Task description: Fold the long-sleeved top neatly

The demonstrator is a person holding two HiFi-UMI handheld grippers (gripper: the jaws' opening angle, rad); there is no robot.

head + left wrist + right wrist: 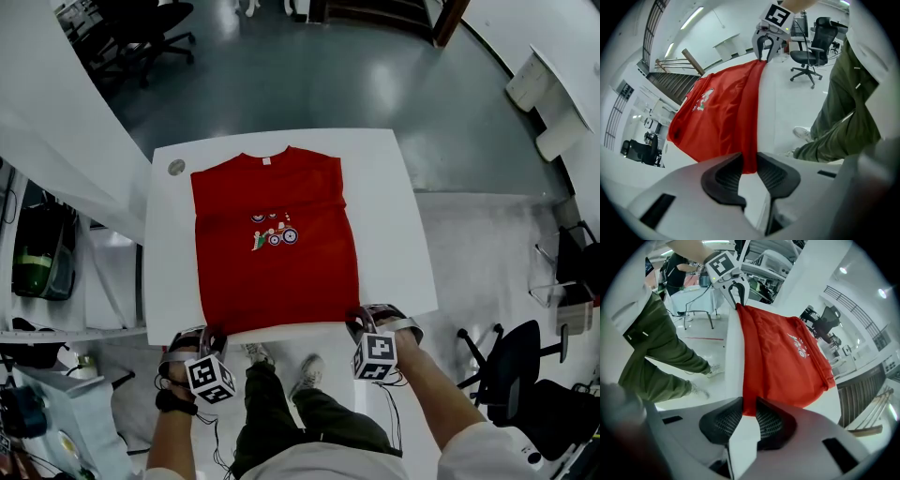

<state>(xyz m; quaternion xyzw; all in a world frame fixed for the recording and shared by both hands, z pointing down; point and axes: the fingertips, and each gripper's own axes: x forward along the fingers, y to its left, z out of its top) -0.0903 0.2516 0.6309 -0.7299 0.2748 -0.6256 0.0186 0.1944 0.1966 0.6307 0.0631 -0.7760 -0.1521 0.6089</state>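
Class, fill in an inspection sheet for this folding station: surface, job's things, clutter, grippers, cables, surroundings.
Surface: white table, bare around the garment.
Job's things: red top lies flat, print facing up, no sleeves sticking out, collar at the far edge.
Clutter: small round grey object near the table's far left corner.
Grippers: left hand-held gripper and right hand-held gripper are each closed on a near hem corner.
Cables: thin dark cable hangs below the right one.
Surroundings: grey floor, black office chair.
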